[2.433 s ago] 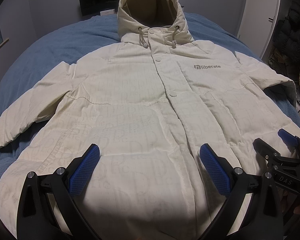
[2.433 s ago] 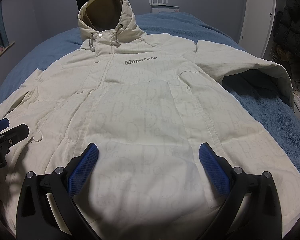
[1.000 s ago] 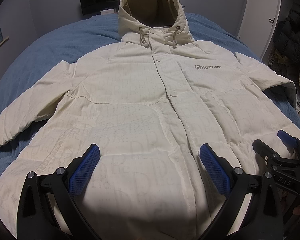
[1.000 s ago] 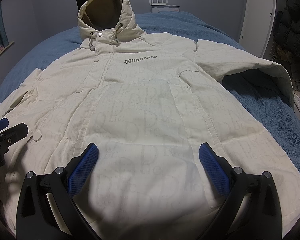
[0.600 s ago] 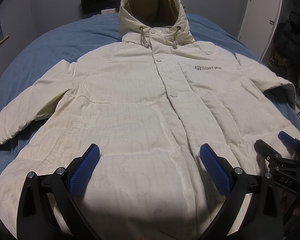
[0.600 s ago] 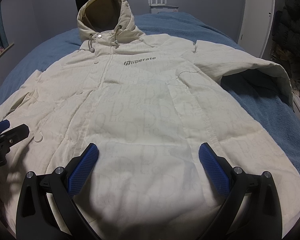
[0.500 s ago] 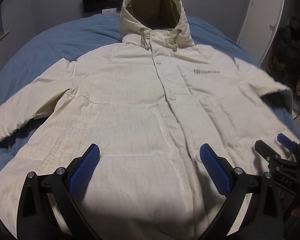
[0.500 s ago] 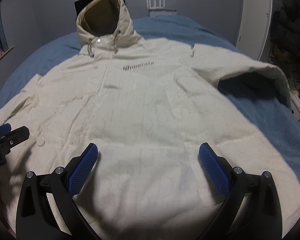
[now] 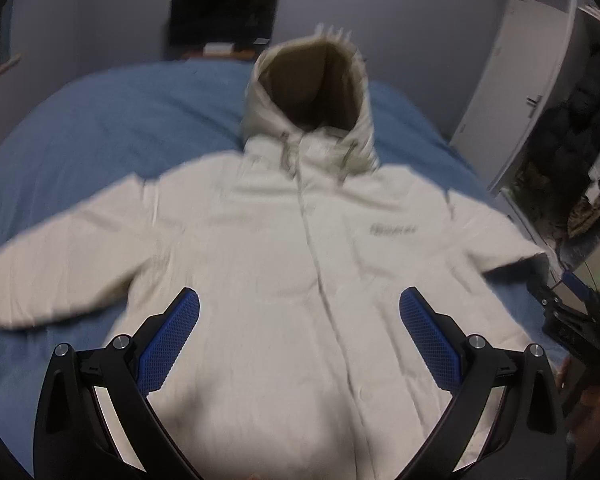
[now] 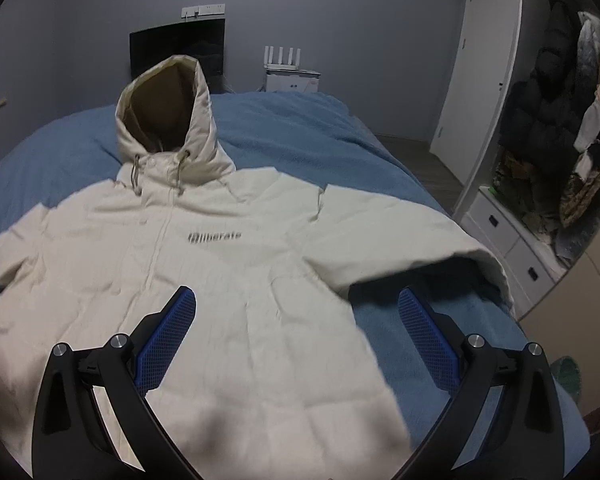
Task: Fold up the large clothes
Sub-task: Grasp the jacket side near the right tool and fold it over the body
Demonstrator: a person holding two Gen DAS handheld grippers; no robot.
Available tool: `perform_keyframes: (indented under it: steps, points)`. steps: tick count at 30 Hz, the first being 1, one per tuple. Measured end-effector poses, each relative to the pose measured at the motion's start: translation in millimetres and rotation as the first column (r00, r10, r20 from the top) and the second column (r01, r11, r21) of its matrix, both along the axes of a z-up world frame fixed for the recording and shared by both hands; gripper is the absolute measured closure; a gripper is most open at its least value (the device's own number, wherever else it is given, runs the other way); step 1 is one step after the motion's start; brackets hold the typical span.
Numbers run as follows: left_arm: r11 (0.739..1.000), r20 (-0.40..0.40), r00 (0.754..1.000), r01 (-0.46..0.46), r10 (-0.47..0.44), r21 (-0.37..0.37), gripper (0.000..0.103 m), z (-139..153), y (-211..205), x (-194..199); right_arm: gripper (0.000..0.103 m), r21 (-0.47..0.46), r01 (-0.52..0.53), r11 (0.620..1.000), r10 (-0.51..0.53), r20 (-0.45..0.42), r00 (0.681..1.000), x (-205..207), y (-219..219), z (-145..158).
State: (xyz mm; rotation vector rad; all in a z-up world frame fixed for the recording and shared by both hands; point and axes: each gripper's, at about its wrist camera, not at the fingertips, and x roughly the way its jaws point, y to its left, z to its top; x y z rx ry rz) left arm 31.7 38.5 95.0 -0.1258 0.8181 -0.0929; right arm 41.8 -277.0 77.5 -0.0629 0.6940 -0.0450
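Note:
A large cream hooded jacket lies flat, front up, on a blue bed, hood at the far end and both sleeves spread out. It also shows in the right wrist view, with a grey "liberate" logo on the chest. My left gripper is open and empty above the jacket's lower front. My right gripper is open and empty above the jacket's right side, near the right sleeve. The right gripper also shows at the right edge of the left wrist view.
A dark screen and a white router stand beyond the bed's far end. A white door and a wardrobe with hanging dark clothes and drawers are on the right.
Both grippers have risen and pulled back, so more of the bed and the room shows. The right gripper has shifted to the right, towards the right sleeve. Both remain open.

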Motion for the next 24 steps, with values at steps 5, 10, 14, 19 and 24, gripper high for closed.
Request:
perform_keyframes:
  steps: [5,10,14,19,24]
  points:
    - [0.994,0.008,0.999,0.047,-0.048,0.097,0.006,16.8,-12.7,26.2,0.006,0.035,-0.044,0.998,0.044,-0.016,0.999,29.4,-18.4,6.0]
    - [0.998,0.004,1.0,0.005,-0.005,0.056,0.006,11.0,-3.7,50.8,0.006,0.107,-0.037,0.994,0.041,-0.03,0.999,51.1,-39.1,2.7]
    - [0.997,0.001,0.999,-0.042,0.042,0.058,0.006,-2.1,4.3,65.2,0.006,0.123,0.028,0.992,-0.021,-0.06,0.998,71.6,-61.9,-8.2]
    - [0.998,-0.033,0.999,-0.036,0.038,0.047,0.006,-34.6,12.7,71.6,0.006,0.237,0.188,0.953,-0.156,-0.147,0.977,89.7,-115.9,-27.0]
    - [0.995,-0.088,0.996,-0.001,0.009,0.095,0.006,-65.4,11.6,75.2,0.009,0.297,0.367,0.881,-0.29,-0.274,0.917,108.1,-170.8,-58.8]
